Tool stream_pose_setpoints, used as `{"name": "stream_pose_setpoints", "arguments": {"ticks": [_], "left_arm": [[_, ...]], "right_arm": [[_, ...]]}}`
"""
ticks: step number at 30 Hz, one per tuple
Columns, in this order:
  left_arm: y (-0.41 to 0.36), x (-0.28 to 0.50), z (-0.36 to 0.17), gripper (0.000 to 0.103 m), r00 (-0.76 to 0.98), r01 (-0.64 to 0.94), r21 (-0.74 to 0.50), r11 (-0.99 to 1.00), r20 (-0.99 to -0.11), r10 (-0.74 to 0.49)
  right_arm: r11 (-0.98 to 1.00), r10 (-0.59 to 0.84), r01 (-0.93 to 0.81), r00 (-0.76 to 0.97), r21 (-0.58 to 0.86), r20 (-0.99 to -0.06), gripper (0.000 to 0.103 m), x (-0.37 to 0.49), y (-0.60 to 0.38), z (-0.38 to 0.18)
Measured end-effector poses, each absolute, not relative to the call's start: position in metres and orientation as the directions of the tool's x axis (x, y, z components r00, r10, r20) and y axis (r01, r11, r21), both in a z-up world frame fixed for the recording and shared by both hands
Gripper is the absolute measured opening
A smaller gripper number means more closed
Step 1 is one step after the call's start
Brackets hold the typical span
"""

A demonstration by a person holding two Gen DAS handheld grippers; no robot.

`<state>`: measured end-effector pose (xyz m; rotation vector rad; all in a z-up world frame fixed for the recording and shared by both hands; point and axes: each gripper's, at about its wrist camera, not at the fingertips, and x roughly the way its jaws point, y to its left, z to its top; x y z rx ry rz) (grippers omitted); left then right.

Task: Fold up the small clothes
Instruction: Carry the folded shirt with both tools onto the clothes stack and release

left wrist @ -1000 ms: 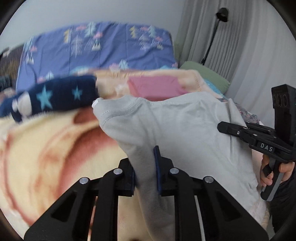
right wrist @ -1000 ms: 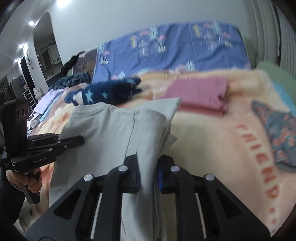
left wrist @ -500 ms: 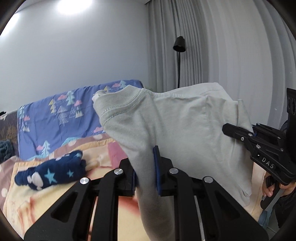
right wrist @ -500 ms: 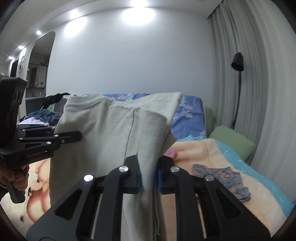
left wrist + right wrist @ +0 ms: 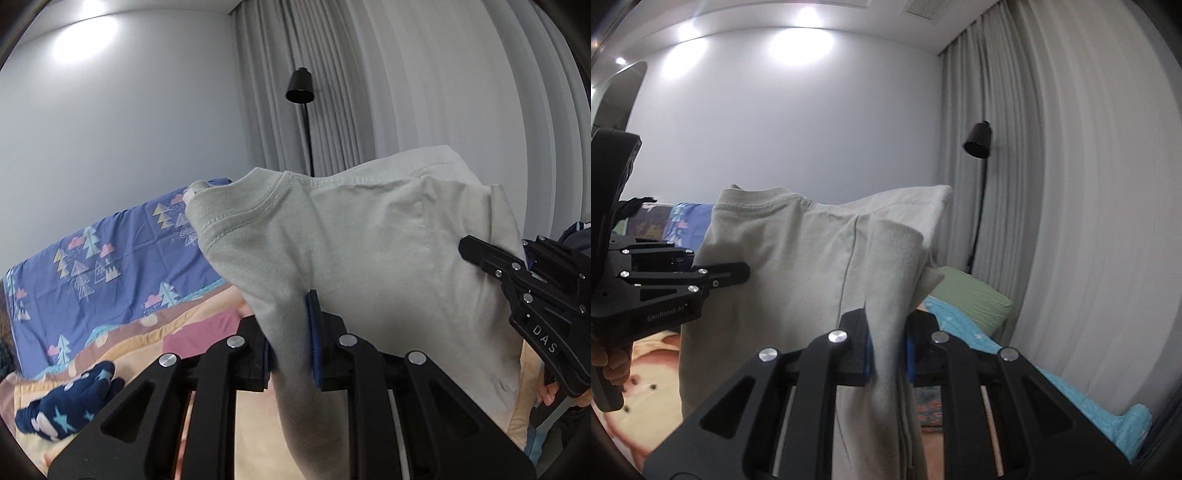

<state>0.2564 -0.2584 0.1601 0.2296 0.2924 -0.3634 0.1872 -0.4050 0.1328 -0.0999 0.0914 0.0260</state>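
A pale grey folded T-shirt (image 5: 369, 251) hangs in the air above the bed, stretched between both grippers. My left gripper (image 5: 291, 332) is shut on its left edge, the cloth pinched between the blue pads. My right gripper (image 5: 888, 347) is shut on the shirt (image 5: 798, 280) at its right edge. In the left wrist view the right gripper (image 5: 480, 254) shows at the far right, and in the right wrist view the left gripper (image 5: 738, 273) shows at the far left. The ribbed collar points up and left.
Below lies a peach blanket (image 5: 236, 413) with a folded pink garment (image 5: 207, 328) and a navy star-print garment (image 5: 70, 406). A blue tree-print cover (image 5: 122, 266) stands behind. A black floor lamp (image 5: 979, 147), grey curtains, a green pillow (image 5: 971, 299) and a teal sheet (image 5: 1067, 391) are at right.
Both grippers have lifted the grey shirt up off the blanket. The views have tilted upward, so wall, curtain and lamp now fill them where the bed did before.
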Motion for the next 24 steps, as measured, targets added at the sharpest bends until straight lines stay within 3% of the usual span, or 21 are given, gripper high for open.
{"name": "stream_pose_setpoints", "arguments": {"ticks": [12,19,21,22,23,24], "left_arm": [[-0.34,0.316,0.145,0.017,0.889,0.408,0.24,0.881,-0.322,-0.324],[-0.367,0.368,0.137,0.019,0.915,0.347,0.293,0.891,-0.312,-0.254],[-0.373,0.389,0.128,0.023,0.925,0.315,0.317,0.894,-0.311,-0.216],[-0.377,0.401,0.121,0.031,0.933,0.29,0.333,0.897,-0.308,-0.187],[-0.378,0.415,0.114,0.047,0.94,0.26,0.357,0.897,-0.305,-0.152],[-0.378,0.426,0.105,0.056,0.948,0.219,0.391,0.894,-0.302,-0.1]], "right_arm": [[0.99,-0.124,0.114,0.984,-0.08,-0.127,0.013,0.261,-0.469,0.126],[0.985,-0.17,0.161,0.968,-0.065,-0.186,0.013,0.326,-0.478,0.125],[0.982,-0.186,0.178,0.959,-0.057,-0.213,0.013,0.353,-0.478,0.123],[0.98,-0.196,0.187,0.954,-0.062,-0.227,0.015,0.367,-0.477,0.12],[0.976,-0.214,0.2,0.946,-0.083,-0.245,0.018,0.385,-0.476,0.114],[0.969,-0.244,0.221,0.935,-0.113,-0.256,0.039,0.4,-0.474,0.106]]}}
